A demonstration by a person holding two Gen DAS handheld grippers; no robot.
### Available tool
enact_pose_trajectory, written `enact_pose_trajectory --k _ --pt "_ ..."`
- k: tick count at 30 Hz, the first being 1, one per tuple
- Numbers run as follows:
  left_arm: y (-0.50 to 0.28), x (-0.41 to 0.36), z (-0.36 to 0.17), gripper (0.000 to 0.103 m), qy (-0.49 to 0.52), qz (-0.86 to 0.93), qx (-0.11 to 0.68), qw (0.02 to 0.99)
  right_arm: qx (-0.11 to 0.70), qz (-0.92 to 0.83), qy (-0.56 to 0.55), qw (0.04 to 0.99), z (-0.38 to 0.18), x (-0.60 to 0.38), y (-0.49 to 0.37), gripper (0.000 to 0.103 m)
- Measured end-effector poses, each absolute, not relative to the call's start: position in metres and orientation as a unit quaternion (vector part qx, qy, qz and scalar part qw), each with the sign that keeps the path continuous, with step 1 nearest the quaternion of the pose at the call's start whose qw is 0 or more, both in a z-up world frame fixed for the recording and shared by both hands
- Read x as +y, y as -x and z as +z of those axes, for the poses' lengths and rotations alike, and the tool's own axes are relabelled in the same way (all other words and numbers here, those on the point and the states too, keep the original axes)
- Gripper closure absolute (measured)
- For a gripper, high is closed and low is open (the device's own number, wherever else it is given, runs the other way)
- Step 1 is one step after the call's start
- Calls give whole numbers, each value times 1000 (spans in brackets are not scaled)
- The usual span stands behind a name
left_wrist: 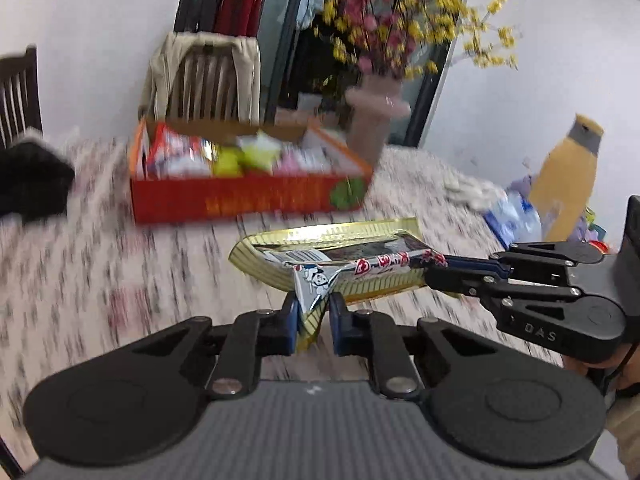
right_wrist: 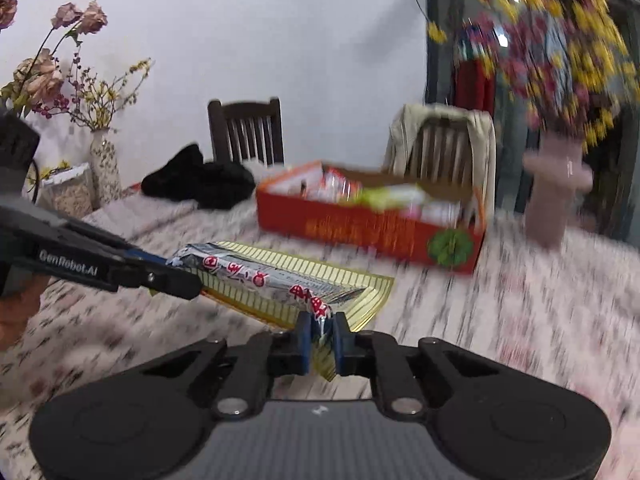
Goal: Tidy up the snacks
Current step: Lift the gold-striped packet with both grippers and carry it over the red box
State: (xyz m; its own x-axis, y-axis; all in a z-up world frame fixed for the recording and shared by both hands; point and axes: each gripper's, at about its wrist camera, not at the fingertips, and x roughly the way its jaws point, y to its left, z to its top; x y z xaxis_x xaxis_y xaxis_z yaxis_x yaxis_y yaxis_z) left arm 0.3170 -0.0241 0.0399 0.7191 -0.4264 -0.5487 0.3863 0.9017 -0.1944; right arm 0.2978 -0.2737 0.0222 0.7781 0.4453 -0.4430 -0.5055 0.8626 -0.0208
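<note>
Both grippers are clamped on the same load: our left gripper (left_wrist: 314, 322) pinches one end of a silver snack packet (left_wrist: 360, 266) and our right gripper (right_wrist: 322, 334) pinches the other, each pair of pads also catching the edge of the gold striped tray (left_wrist: 332, 236) on which the packet lies. We read the two-ended hold as a way to keep the thin, floppy tray from folding and the packet from sliding off, since a single grip at one corner would likely let it sag. In the left wrist view the right gripper reaches in from the side, its jaws closed flat on the packet's red-lettered end; in the right wrist view the left gripper does the same from the opposite side. Packet and tray hang clear of the patterned tablecloth (left_wrist: 100, 264), tilted slightly, in front of the red cardboard box (left_wrist: 248, 196), which stands open and already part filled with other snack packs (left_wrist: 180, 156). We judge the box to be the destination, with the carry toward it not yet finished. Just beside the box stands a pink vase (left_wrist: 374, 116) of yellow and pink blossom, close enough that a wide swing could knock it. Farther off we see a yellow bottle (left_wrist: 568, 184), a black garment (left_wrist: 32, 180) on the table, and wooden chairs (right_wrist: 246, 132) against the pale wall, one draped with a beige cloth.
</note>
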Motion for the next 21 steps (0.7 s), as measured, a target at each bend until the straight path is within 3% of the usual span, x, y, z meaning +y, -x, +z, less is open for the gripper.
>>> enact_pose_trajectory --k 10,15,21 --pt "-448 -21 93 87 43 -196 231 952 148 240 68 957 90 -264 -428 93" --pt "-526 -6 81 87 70 -154 238 957 136 229 39 963 94 -247 -512 93" --pt "-599 10 35 87 60 -107 282 952 178 238 41 954 61 -212 -611 93"
